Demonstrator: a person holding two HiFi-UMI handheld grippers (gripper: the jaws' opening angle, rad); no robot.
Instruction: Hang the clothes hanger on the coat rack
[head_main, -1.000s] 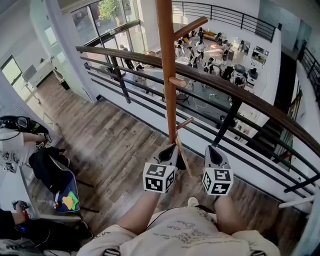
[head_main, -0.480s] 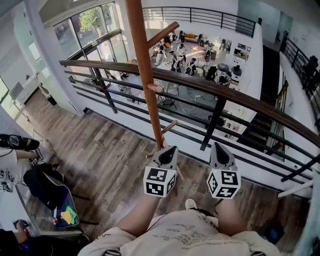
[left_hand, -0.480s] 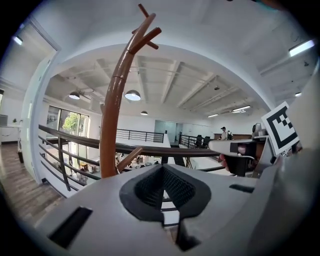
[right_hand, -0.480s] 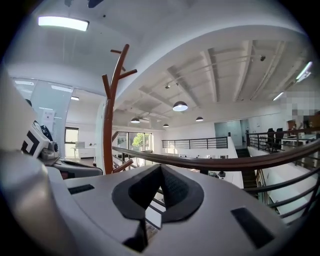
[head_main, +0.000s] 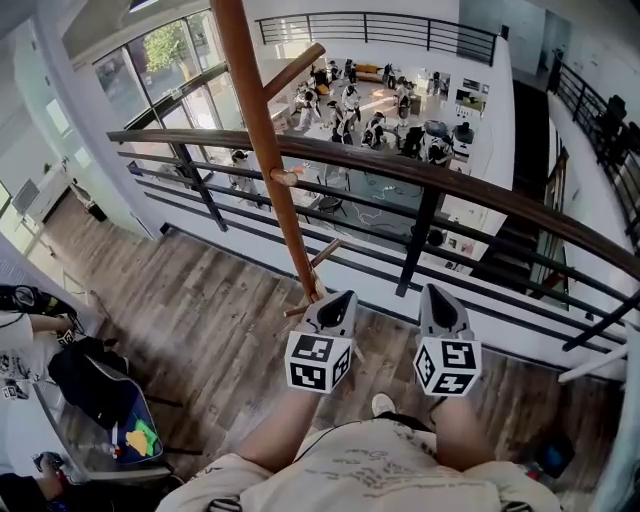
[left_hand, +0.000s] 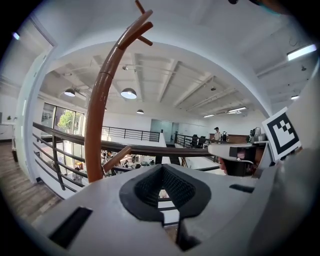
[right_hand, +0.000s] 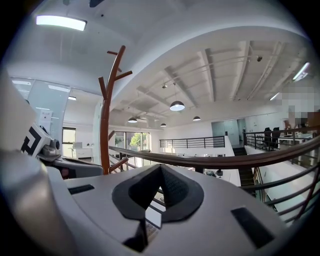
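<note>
**Coat rack straight ahead, both grippers closed and empty**

The coat rack (head_main: 262, 150) stands on the wood floor (head_main: 200, 310), just on my side of the railing (head_main: 470, 185). Its brown pole rises past the top rail, and short pegs angle off it, one high up (head_main: 293, 70) and one low down (head_main: 325, 253).

The left hand-held gripper (head_main: 338, 300) sits right at the foot of the pole, its tip near the lowest pegs; I cannot tell whether it touches them. In the left gripper view the pole (left_hand: 95, 130) rises just left of the jaws, which are pressed together with nothing between them (left_hand: 162, 172).

The right hand-held gripper (head_main: 438, 296) is level with the left one, a little apart and pointing at the railing. Its jaws are also closed on nothing (right_hand: 161, 172), and the rack (right_hand: 105, 135) stands off to its left.

Beyond the railing I see a lower floor with people (head_main: 370, 110).
</note>
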